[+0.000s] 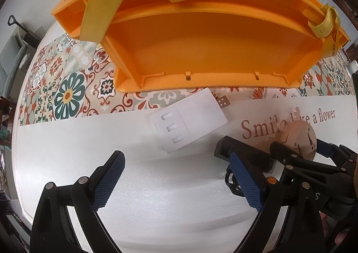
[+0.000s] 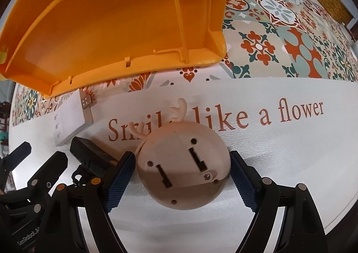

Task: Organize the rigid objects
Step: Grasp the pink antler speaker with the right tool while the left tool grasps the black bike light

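**Right gripper brackets the round deer piece; left gripper waits empty**

Your left gripper [image 1: 176, 183] hangs wide open over bare white counter [image 1: 67, 152], holding nothing. Ahead of it and a little right lies the white USB hub [image 1: 190, 121], flat, its long axis running diagonally with the plug end pointing up-right toward the orange bin [image 1: 212, 51]. Just right of that fingertip sits a black rectangular device [image 1: 243, 152], near the hub but apart from it.

Further right, your right gripper [image 2: 182, 176] has its pads on either side of the round beige deer-antler piece [image 2: 183, 170], which lies back side up, antlers pointing away toward the bin. Whether the pads already pinch it, you cannot tell; they look at most just touching.

The bin's open compartment lies straight ahead and slightly left of the right gripper, so that hand is the nearer one for the drop. Beyond the lettered white strip runs a patterned tile cloth [image 2: 279, 35].
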Tool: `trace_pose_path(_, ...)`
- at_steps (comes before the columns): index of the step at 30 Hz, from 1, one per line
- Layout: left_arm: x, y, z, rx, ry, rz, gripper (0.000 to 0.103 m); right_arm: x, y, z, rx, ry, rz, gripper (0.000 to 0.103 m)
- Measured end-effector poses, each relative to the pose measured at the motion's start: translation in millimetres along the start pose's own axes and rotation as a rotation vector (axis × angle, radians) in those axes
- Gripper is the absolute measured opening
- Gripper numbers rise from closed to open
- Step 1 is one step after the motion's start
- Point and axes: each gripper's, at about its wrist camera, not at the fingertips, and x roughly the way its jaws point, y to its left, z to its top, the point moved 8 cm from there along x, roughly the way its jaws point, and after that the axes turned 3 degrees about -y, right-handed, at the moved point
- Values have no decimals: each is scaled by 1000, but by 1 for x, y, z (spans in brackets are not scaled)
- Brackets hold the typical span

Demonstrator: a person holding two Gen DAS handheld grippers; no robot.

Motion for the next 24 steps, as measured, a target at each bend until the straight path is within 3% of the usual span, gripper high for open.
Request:
trace_pose_path(4, 1, 0, -1, 3, 2, -8, 96, -3, 0, 0, -18, -15, -21, 74)
trace_pose_path(16, -10, -4, 1, 16, -29, -119, 96, -24, -16, -3, 53, -50, 8, 74)
trace_pose_path(24, -12, -31, -3, 120, -30, -188, 96, -51, -35, -12, 110, -84, -4, 74)
